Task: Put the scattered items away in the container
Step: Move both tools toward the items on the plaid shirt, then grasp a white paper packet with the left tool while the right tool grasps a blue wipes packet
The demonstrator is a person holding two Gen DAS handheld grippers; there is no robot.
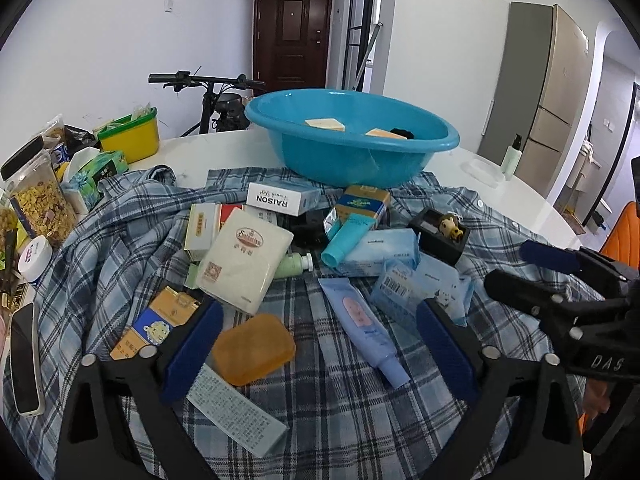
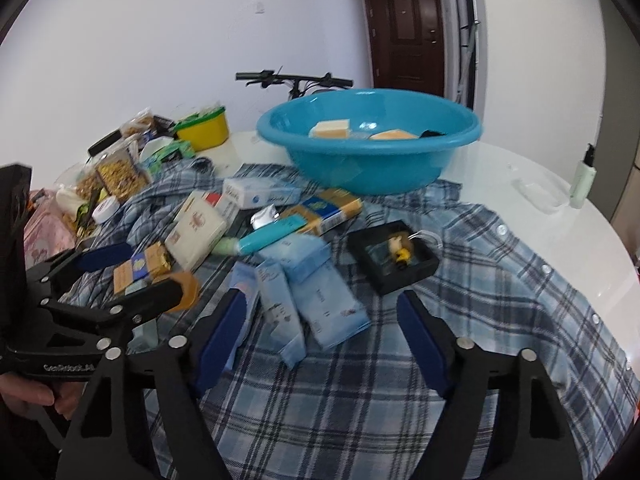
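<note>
Amber soap bar (image 1: 253, 349) lies on the plaid shirt (image 1: 340, 412) between the left gripper (image 1: 320, 350)'s wide-spread fingers; the right gripper (image 2: 320, 342), equally wide, hovers over blue packets (image 2: 320, 304). Beyond sits the blue basin (image 1: 352, 148).

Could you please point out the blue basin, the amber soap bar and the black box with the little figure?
blue basin (image 1: 360, 160), left wrist view, on its outer front wall.
amber soap bar (image 1: 253, 347), left wrist view, on its top face.
black box (image 2: 394, 258), right wrist view, on its inside beside the figure.
</note>
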